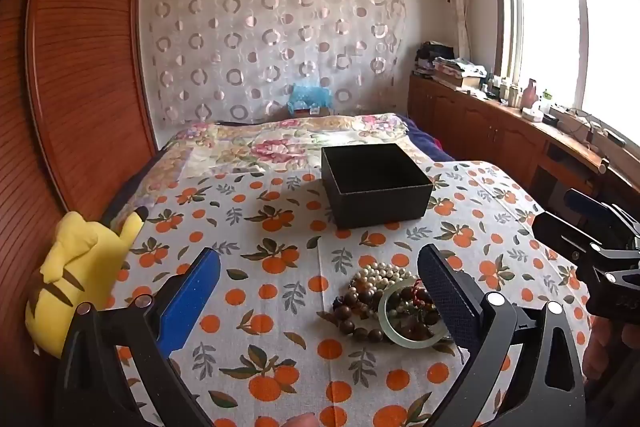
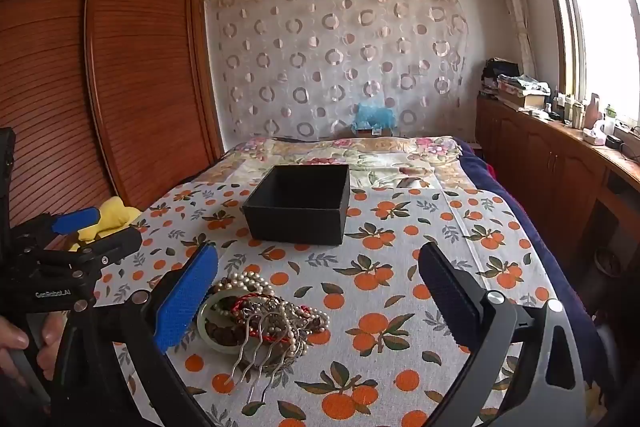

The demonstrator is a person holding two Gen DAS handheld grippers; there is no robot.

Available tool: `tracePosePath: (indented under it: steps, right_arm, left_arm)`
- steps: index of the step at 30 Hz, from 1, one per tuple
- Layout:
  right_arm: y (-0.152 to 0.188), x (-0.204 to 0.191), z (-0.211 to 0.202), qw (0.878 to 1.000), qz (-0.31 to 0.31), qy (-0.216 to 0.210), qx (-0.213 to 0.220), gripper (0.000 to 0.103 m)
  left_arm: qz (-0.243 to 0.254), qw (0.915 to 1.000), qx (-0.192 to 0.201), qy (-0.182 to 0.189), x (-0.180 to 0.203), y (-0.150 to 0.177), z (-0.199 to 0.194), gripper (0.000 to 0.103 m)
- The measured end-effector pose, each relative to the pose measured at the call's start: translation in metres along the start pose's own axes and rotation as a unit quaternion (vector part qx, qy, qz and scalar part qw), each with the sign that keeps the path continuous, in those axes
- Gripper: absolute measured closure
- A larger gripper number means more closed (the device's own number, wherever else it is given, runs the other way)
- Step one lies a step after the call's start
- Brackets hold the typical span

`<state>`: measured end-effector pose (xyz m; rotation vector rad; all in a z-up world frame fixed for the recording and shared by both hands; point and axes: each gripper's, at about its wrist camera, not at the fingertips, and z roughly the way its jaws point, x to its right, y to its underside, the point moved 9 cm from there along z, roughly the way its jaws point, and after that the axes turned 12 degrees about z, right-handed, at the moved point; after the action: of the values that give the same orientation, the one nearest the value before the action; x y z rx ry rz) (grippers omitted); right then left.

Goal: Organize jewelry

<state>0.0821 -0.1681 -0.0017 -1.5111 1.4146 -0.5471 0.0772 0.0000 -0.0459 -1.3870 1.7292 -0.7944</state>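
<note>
A heap of jewelry lies on the orange-print cloth: pearl strands, dark wooden beads, a pale green bangle. In the right wrist view the same heap also shows a red cord and a silver hair comb. An open black box stands empty further back on the cloth. My left gripper is open, hovering with the heap just inside its right finger. My right gripper is open too, the heap lying beside its left blue finger. Neither holds anything.
A yellow plush toy lies at the cloth's left edge by the wooden wardrobe. A floral quilt covers the bed beyond the box. Wooden cabinets with clutter run under the window at right.
</note>
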Motion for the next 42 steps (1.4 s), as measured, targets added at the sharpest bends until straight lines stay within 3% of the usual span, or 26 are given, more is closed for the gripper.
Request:
tracePosePath:
  steps: [42]
  right_arm:
    - [-0.001, 0.000, -0.001, 1.000, 0.004, -0.003, 0.000, 0.002]
  left_arm:
    - [-0.008, 0.9998, 0.018, 0.001, 0.000, -0.012, -0.015, 0.008]
